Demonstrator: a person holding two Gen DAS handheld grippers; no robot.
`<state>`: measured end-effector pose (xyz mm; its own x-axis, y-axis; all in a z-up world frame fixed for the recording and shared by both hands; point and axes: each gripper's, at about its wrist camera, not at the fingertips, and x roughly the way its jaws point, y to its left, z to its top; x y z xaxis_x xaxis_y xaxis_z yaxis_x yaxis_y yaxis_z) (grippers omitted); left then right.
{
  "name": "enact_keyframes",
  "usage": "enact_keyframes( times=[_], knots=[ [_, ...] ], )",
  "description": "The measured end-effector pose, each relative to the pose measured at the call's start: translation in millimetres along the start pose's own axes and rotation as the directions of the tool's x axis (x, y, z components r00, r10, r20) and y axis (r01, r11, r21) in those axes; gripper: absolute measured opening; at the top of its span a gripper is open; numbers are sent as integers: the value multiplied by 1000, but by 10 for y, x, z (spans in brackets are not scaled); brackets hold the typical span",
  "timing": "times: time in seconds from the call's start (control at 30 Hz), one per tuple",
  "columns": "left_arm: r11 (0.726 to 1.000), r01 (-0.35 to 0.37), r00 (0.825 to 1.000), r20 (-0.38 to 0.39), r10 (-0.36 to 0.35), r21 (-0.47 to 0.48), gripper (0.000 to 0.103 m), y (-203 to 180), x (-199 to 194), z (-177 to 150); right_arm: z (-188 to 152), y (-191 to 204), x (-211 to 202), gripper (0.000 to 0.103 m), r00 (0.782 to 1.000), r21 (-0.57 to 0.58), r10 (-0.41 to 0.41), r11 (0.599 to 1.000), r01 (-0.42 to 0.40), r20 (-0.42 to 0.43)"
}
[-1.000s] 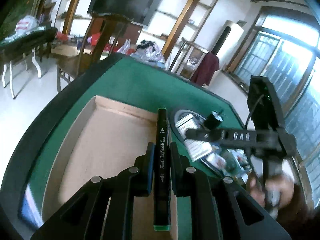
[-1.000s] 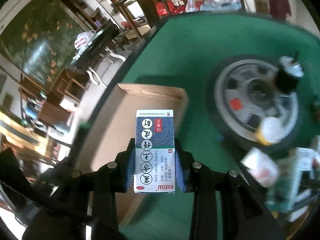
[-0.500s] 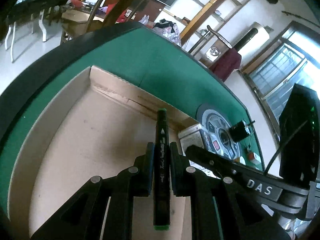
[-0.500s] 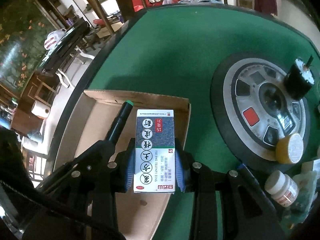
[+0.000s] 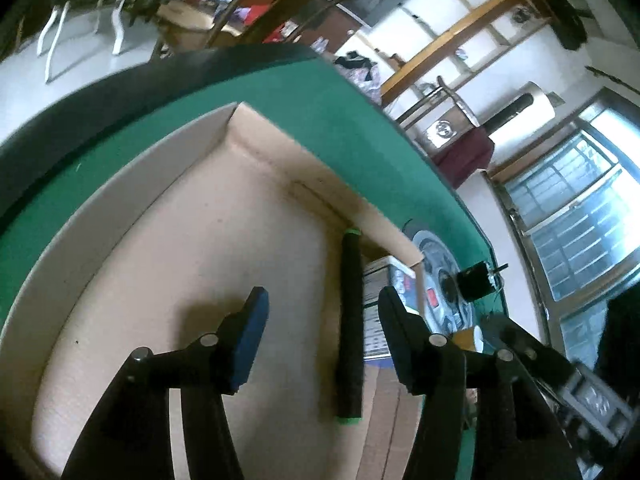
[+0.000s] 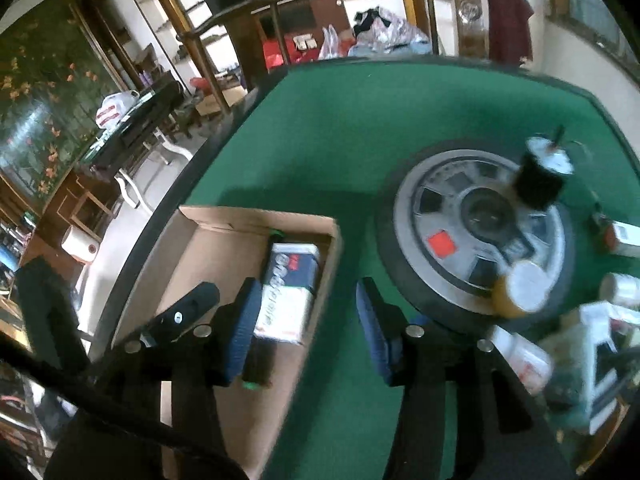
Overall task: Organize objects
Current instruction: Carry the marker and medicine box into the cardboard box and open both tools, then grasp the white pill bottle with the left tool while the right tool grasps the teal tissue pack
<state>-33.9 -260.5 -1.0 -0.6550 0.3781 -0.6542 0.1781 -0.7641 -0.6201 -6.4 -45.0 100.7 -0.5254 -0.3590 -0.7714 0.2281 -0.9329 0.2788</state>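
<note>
Both grippers, left (image 5: 322, 322) and right (image 6: 306, 322), are opening with nothing between the pads; marker (image 5: 350, 320) and carton (image 6: 290, 292) lie side by side in the box (image 6: 224, 220). Lift your hands straight up so neither pad drags them.

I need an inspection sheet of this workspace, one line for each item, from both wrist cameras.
Surface: green felt table, round dial panel set in it.
Job's things: marker and medicine box lie in the cardboard box.
Clutter: black cup, yellow-lidded jar, blurred bottles and packets.
Grippers: left claw opening, marker between, untouched; right claw opening, empty.
Cables: nothing seen.
Surroundings: chairs, shelves, windows.
</note>
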Motion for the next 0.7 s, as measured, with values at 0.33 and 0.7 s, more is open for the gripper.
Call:
enact_keyframes(
  times=[0.33, 0.7],
  knots=[
    [991, 118, 992, 34, -121, 65, 55, -340, -487, -102, -553, -592, -695, 48, 996, 46, 0, 999, -4, 88],
    [950, 62, 993, -115, -28, 305, 66, -1704, 7, -802, -849, -1915, -1280, 63, 946, 292, -182, 951, 100, 269]
  ],
)
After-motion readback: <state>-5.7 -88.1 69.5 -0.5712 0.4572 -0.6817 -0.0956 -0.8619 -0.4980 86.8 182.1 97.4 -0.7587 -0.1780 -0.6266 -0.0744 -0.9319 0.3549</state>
